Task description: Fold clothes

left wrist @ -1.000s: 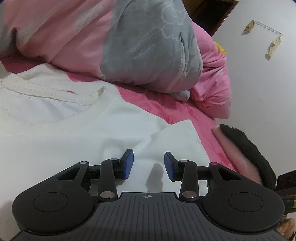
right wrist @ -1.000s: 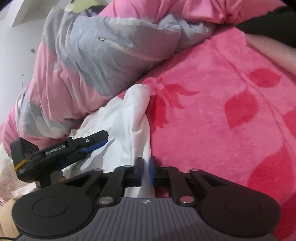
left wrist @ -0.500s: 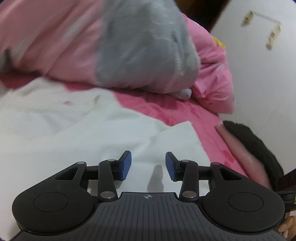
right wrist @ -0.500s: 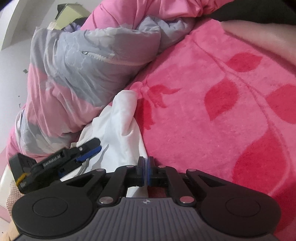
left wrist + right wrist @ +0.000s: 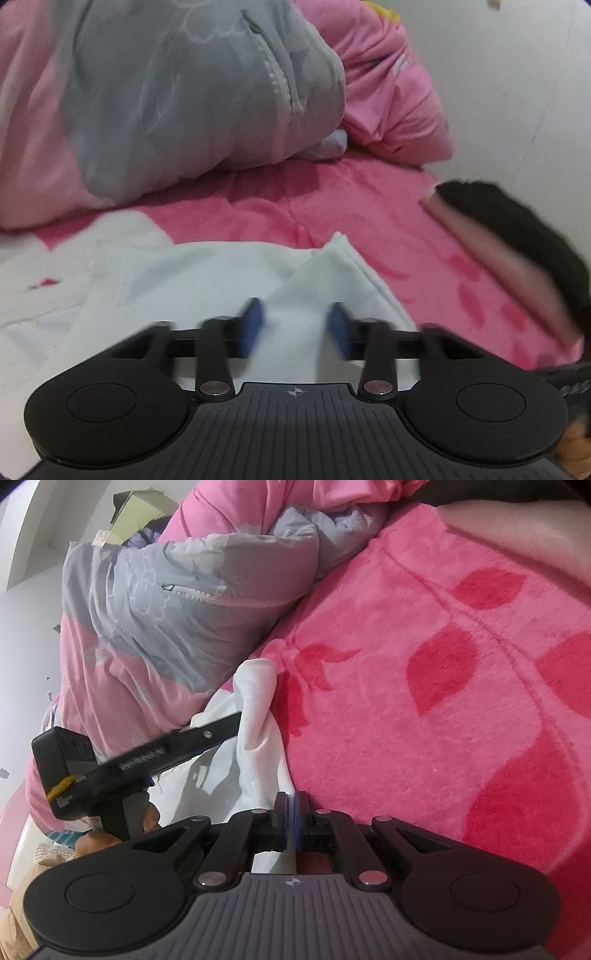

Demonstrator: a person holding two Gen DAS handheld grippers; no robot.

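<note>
One white shirt (image 5: 192, 280), one quilt (image 5: 177, 92), two tools.

This is a bedroom in a home. The bed (image 5: 461, 709) wears a fleecy pink blanket printed with red leaves, and ahead of the left tool (image 5: 293, 325) a bulky pink-and-grey floral duvet (image 5: 192, 96) with a zip is heaped up. Beyond the duvet and to the right stands a plain white wall (image 5: 524, 88). A white shirt (image 5: 177, 280) lies spread on the blanket just under that tool.
</note>
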